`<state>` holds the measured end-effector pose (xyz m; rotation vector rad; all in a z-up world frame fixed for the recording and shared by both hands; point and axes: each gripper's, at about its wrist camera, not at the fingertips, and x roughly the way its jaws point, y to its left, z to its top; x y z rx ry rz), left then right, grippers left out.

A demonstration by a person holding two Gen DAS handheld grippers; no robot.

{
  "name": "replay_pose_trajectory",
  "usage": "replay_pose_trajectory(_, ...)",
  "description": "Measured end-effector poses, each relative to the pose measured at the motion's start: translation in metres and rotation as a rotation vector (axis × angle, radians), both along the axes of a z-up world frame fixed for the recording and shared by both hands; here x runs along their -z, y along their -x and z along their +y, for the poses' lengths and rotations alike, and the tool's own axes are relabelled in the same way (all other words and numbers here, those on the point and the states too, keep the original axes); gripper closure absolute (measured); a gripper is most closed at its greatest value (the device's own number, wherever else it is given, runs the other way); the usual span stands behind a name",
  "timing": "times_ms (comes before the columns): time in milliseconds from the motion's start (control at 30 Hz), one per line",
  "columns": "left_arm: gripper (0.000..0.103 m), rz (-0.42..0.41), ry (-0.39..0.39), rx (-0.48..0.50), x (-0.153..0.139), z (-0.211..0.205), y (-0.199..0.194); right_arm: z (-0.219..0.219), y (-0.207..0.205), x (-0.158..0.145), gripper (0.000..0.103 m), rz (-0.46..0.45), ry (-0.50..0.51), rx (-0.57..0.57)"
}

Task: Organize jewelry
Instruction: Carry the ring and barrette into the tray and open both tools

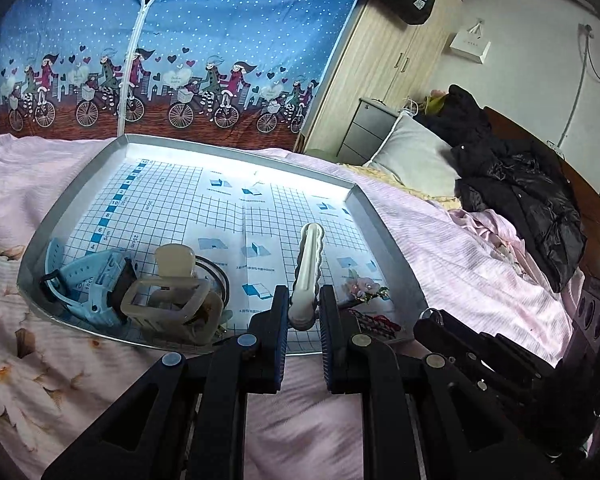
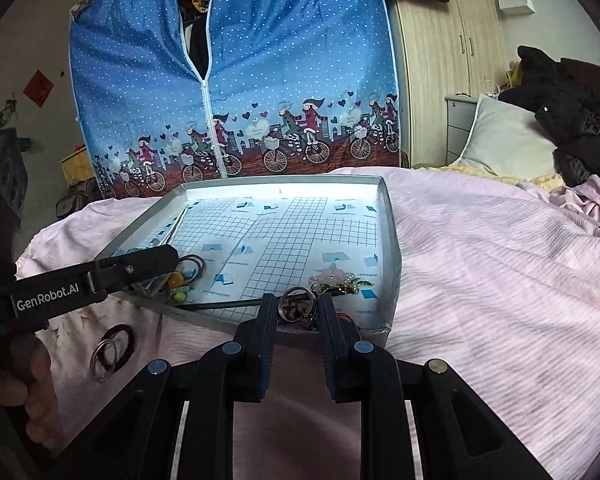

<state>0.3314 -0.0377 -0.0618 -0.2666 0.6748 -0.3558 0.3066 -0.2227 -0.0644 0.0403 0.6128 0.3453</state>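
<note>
Two grippers work at a grey tray (image 1: 80,184) lying on a bed. The left gripper (image 1: 305,312) has its fingers clamped on the near end of a white hair clip (image 1: 309,264), whose long axis points away over the tray's gridded liner. The right gripper (image 2: 298,309) pinches a metal ring (image 2: 296,303) at the tray's near edge.

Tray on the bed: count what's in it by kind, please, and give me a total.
Tray contents:
Watch: 1, light blue
Hair clips: 2, beige claw clip, white clip held by left gripper
Flower ornament: 1
Metal ring with red-and-white piece: 1, in right gripper
Dark loops: count unclear
Total: 5, plus loops
</note>
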Motion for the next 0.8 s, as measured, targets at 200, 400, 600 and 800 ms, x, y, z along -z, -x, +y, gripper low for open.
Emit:
replay_pose_trajectory(200, 0.091, 0.025, -0.095, 0.036, 0.013, -0.009, -0.011, -0.016, -0.023, 0.011, 0.083, 0.044, -0.031, 0.031)
replay_pose_trajectory(400, 0.091, 0.084, -0.115, 0.05, 0.03, -0.014, -0.015, -0.02, -0.025, 0.018, 0.083, 0.071, -0.044, 0.05)
replay_pose_trajectory(600, 0.091, 0.115, -0.113, 0.023, 0.031, -0.006, -0.019, -0.018, -0.021, 0.017, 0.083, 0.065, -0.028, 0.05)
replay_pose_trajectory(800, 0.079, 0.108, -0.154, 0.015, 0.029, -0.013, -0.018, -0.019, -0.022, 0.016, 0.083, 0.06, -0.031, 0.05)
